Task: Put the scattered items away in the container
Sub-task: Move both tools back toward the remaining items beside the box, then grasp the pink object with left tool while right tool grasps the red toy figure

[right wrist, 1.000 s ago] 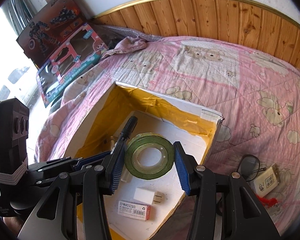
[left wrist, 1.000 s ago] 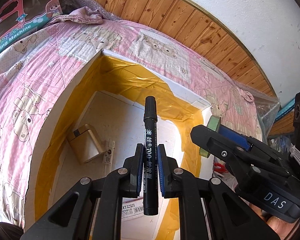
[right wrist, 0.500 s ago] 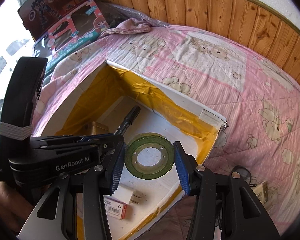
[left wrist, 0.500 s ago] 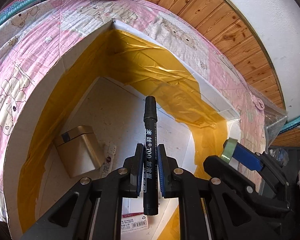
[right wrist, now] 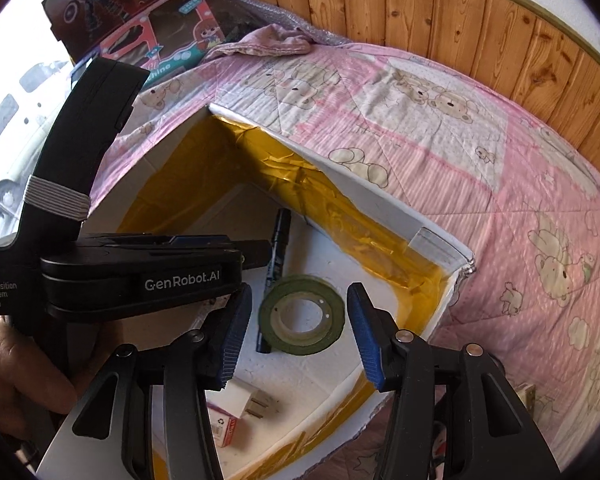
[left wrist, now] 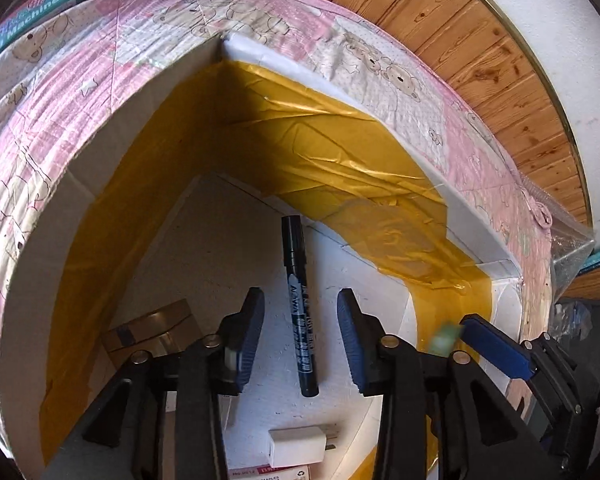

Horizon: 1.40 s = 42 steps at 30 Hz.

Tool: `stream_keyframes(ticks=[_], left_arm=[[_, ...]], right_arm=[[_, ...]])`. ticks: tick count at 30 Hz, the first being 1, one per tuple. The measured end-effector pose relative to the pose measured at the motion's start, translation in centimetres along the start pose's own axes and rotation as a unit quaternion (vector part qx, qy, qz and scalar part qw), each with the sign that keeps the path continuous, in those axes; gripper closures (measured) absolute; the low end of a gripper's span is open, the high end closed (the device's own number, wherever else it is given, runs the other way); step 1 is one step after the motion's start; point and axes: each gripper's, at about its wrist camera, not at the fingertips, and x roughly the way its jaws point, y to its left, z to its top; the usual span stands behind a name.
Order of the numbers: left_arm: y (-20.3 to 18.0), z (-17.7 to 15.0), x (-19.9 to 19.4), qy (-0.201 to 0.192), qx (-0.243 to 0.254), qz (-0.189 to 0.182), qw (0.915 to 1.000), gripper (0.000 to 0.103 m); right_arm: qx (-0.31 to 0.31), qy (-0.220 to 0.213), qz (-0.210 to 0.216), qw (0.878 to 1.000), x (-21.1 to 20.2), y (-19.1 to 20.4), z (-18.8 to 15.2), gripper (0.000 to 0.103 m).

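Left gripper (left wrist: 300, 340): jaws spread wide, nothing between the pads touches them; the black marker pen (left wrist: 299, 312) lies free in the gap, clear of both blue pads.
Right gripper (right wrist: 300, 332): jaws likewise wide apart, holding nothing; the green tape roll (right wrist: 302, 314) sits flat between and beyond them, touching neither.
Container: white foam box (right wrist: 364, 190) lined with yellow tape, standing on a pink bear-print quilt (right wrist: 460, 160).
Marker position: on the box floor, near its far wall; in the right wrist view it is the marker (right wrist: 274, 268) just left of the tape roll, its near end touching or tucked beside the roll's rim; which, I cannot tell.
Marker long axis: runs near-to-far, roughly in line with the left fingers, cap end pointing at the far wall.
Tape roll axis: hole facing up, lying flat.
Other box contents: white plug adapter (left wrist: 298, 444), staples box (right wrist: 224, 426), gold-brown tin (left wrist: 156, 334) at the left wall.
Key relation: both items lie below and ahead of open fingers, so each gripper's way out is straight back and up, no sideways sweep.
Risk (judgement): a pad grazing the marker on exit could roll it.
Remaining (judgement): small items at the right edge of the quilt (right wrist: 526, 392), outside the box, nearer the right gripper.
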Motion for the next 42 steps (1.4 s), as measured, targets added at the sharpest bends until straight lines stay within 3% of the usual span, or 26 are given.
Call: stream_keyframes(ticks=[6, 9, 12, 16, 21, 25, 28, 30, 35, 38, 39, 42], left_arm=[[-1.0, -2.5, -5.3, -0.039, 0.020, -0.024, 0.9988, 0.063], [-1.7, -4.8, -8.7, -0.072, 0.029, -0.054, 0.9955, 0.063], [-2.8, -8.7, -12.6, -0.130, 0.072, -0.068, 0.9866, 0.063], [-5.2, -14.7, -15.1, -0.164, 0.156, -0.055, 0.9724, 0.063], [-8.6, -21.3, -15.0, -0.146, 0.230, -0.070, 0.9597, 0.063], [-11.5, -23.7, -13.1, -0.114, 0.256, -0.079, 0.9566, 0.062], [-14.2, -24.5, -11.5, -0.102, 0.282, -0.076, 0.9508, 0.049], [-15.9, -24.5, -10.4, -0.099, 0.294, -0.075, 0.9478, 0.043], [-19.6, -23.0, -6.2, -0.084, 0.315, -0.071, 0.9429, 0.043], [-20.7, -21.9, -2.8, -0.054, 0.308, -0.064, 0.9477, 0.042], [-20.7, -21.5, -1.7, -0.043, 0.298, -0.063, 0.9514, 0.042], [-20.6, -21.0, 1.2, -0.012, 0.265, -0.069, 0.9617, 0.042]], right_arm=[[0.038, -0.045, 0.043, 0.997, -4.3, 0.0, -1.9, 0.050], [0.075, -0.096, 0.085, 0.989, -7.9, -0.2, -3.8, 0.050], [0.088, -0.130, 0.121, 0.980, -10.6, 0.3, -7.1, 0.050], [0.084, -0.130, 0.100, 0.983, -11.6, 0.9, -12.7, 0.050], [0.144, -0.115, 0.102, 0.978, -11.8, -1.4, -20.2, 0.050], [0.211, -0.103, 0.085, 0.968, -11.4, -4.7, -24.9, 0.050], [0.266, -0.098, 0.070, 0.956, -11.5, -7.7, -26.9, 0.050], [0.299, -0.098, 0.059, 0.947, -11.8, -9.8, -27.4, 0.049], [0.366, -0.100, 0.057, 0.924, -11.9, -14.5, -27.3, 0.049], [0.395, -0.099, 0.063, 0.911, -11.5, -17.2, -26.6, 0.049], [0.397, -0.098, 0.059, 0.911, -11.4, -17.9, -26.2, 0.049], [0.368, -0.094, 0.032, 0.925, -11.1, -19.6, -24.0, 0.049]])
